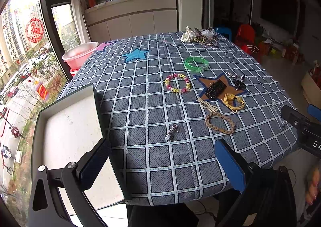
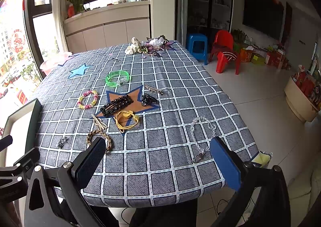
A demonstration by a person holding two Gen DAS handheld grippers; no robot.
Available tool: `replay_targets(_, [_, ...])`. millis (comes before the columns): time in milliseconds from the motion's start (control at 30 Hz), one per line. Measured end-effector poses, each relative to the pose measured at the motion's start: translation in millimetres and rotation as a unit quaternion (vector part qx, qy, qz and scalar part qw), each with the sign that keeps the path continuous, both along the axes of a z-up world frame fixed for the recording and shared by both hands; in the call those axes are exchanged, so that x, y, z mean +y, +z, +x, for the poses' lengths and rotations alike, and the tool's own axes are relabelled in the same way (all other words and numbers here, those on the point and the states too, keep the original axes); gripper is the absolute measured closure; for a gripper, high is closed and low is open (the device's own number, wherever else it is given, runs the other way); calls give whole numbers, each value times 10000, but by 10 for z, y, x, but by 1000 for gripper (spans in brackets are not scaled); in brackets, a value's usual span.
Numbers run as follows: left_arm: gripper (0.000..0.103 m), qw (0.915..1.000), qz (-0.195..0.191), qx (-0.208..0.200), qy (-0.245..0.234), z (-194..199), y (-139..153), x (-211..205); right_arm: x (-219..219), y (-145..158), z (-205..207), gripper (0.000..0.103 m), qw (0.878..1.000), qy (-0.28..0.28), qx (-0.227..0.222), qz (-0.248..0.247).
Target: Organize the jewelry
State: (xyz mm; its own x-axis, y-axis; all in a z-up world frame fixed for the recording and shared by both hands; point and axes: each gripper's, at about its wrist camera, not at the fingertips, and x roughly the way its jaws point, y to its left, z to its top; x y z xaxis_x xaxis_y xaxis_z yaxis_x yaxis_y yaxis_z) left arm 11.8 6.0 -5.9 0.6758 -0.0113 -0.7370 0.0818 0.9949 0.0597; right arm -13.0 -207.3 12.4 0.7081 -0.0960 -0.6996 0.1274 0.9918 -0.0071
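Item: table with checked cloth, jewelry loose on top; sorting judged not yet begun, as nothing lies in the tray.

Grippers: left gripper released, jaws wide apart, nothing between them, held over the near edge of the table. Right gripper likewise released and empty, held over the near right corner.

Containers: shallow white tray with dark rim at the near left corner, overhanging the edge; no jewelry visible in it. Pink bowl at the far left edge; contents cannot be told.

Loose pieces, mid-table: green bangle; bead bracelet; black hair clip on an orange star; yellow cord just beside it; braided band; small silver charm. Clear bead chain lies just beside the right gripper's right finger. Heap of scrunchies at the far edge.

Next move, as judged: lower one gripper over a near piece, likely the charm or chain, pinch low against the cloth, and carry it to the tray. Thin pieces may slip.
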Motion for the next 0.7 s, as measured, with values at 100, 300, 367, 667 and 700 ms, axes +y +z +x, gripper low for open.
replay_targets(100, [0, 10000, -2, 2, 0, 0, 1, 0, -3, -1, -3, 0, 10000, 2, 1, -5])
replay_targets(300, [0, 10000, 14, 5, -12, -4, -14, 1, -2, 2, 4, 0, 10000, 2, 0, 3])
replay_targets(367, [0, 10000, 25, 12, -17, -8, -22, -2, -2, -16, 1, 0, 10000, -3, 8, 7])
replay_targets(667, [0, 10000, 31, 18, -19, -10, -20, -7, -8, -36, 3, 0, 10000, -1, 24, 28])
replay_targets(700, [0, 10000, 30, 18, -21, -9, -19, -7, -8, -36, 2, 0, 10000, -3, 23, 24])
